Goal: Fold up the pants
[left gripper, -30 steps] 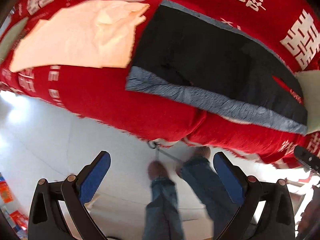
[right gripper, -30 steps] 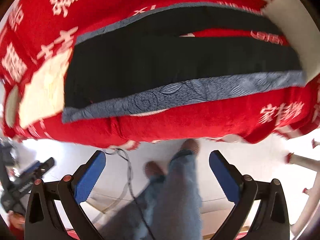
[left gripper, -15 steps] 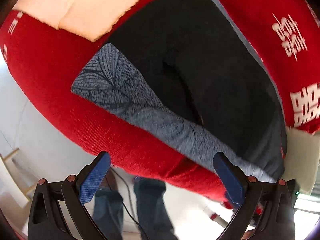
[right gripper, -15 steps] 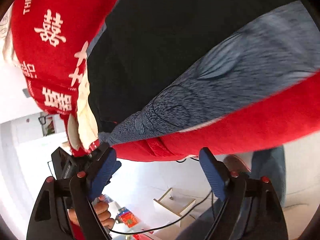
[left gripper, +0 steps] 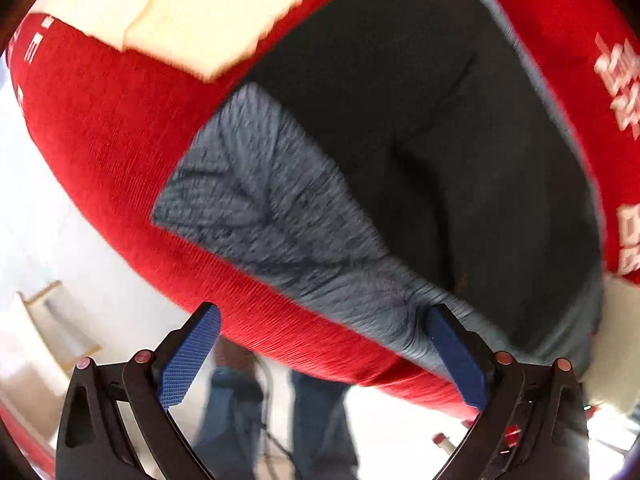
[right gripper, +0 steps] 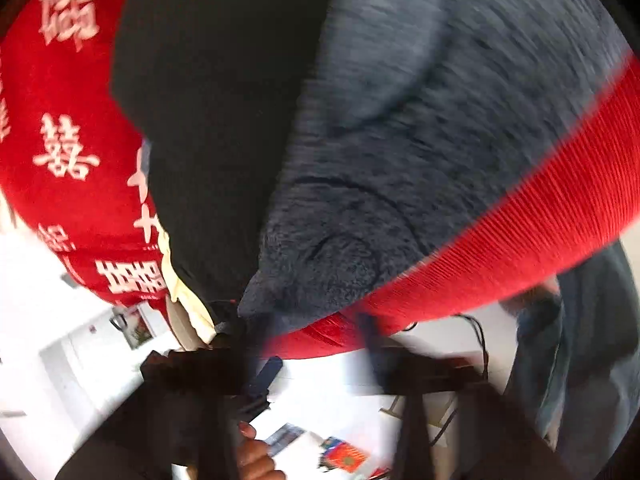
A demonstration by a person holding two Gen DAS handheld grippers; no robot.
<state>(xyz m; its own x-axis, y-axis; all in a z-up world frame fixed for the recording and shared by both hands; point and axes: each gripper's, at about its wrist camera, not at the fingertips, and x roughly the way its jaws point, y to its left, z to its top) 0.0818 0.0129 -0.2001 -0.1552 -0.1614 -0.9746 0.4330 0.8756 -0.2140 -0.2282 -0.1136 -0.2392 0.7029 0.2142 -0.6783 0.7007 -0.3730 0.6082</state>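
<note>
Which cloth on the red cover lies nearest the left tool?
The dark pants, whose grey patterned band reaches the left tool; the cream cloth lies farther away.

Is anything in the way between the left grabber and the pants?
Nothing visible is. The left gripper is open right at the grey patterned edge of the pants, which lie on the red cloth. The cream cloth sits farther off.

- Black pants [left gripper: 420, 128] with a grey patterned band [left gripper: 280, 216] lie along the red-clothed table [left gripper: 112, 132] edge.
- Left gripper [left gripper: 320, 344] hangs wide apart at that edge, one blue finger [left gripper: 456, 356] touching the band.
- Cream cloth [left gripper: 192, 12] lies beside the pants.
</note>
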